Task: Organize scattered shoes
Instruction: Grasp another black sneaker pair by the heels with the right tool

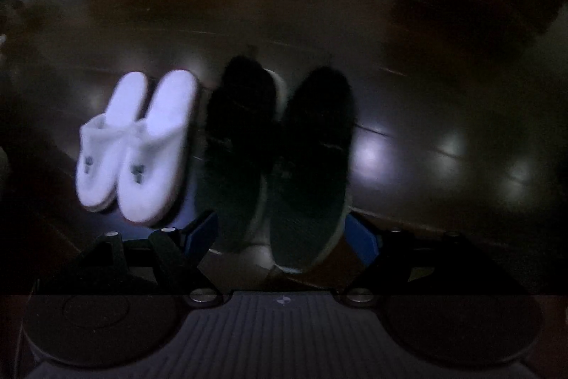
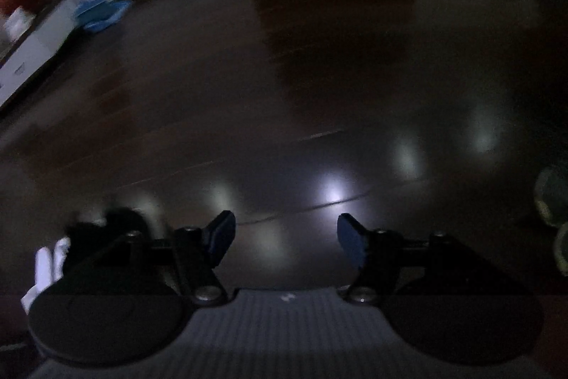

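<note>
White slippers (image 1: 136,144): paired, left on the floor (image 1: 426,95).
Dark shoes (image 1: 280,162): paired, just right of them.
Left gripper (image 1: 284,233): jaws apart, empty, near toes.
Right gripper (image 2: 285,237): jaws apart, empty.
Care: keep toes level, rows undisturbed.

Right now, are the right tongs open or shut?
Open. The right tongs show two blue-padded fingers set wide apart, with only bare dark floor between them.

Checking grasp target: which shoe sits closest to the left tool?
The right-hand dark shoe: its toe reaches between the open left tool, unlike the white slippers off left.
</note>
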The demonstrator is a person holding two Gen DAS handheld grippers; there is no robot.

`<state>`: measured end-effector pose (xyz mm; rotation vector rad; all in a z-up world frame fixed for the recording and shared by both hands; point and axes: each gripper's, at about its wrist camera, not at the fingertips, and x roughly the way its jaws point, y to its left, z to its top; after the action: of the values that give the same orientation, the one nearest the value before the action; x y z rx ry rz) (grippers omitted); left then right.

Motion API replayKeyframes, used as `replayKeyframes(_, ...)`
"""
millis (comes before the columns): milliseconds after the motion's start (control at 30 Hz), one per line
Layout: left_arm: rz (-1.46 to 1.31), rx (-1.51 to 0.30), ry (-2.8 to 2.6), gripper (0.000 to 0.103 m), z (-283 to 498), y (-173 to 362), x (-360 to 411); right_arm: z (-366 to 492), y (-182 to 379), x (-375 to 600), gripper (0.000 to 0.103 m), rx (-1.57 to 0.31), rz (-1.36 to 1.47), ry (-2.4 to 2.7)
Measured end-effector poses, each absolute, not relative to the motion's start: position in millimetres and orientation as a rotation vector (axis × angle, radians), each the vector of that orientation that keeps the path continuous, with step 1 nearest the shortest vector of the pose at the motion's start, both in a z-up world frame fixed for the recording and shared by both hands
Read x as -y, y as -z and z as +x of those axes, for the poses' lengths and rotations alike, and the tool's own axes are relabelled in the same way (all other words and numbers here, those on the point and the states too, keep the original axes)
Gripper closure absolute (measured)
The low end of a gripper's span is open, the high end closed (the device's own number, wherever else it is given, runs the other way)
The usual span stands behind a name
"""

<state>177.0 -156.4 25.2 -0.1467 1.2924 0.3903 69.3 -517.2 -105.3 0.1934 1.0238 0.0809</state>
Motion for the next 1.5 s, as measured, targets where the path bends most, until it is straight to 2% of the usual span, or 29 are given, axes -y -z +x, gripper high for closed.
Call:
replayKeyframes(433,-0.216,-1.337,-0.519,0.02,200,7,61,133,133,359,0.033,-1.127,0.102,-0.326)
replayKeyframes(1067,-0.268,-1.383,-0.6,0.02,216,19,-19,150,195,283,0.034,-1.315,-0.035,-0.268)
replayKeyframes(1233,-0.319,-1.391,-0.619,0.02,219,22,-31,152,213,274,0.046,-1.368,-0.071,-0.242)
replayKeyframes(1500,-0.375,-1.387,-0.625,0.02,221,21,-35,158,234,269,0.049,-1.416,-0.123,-0.229)
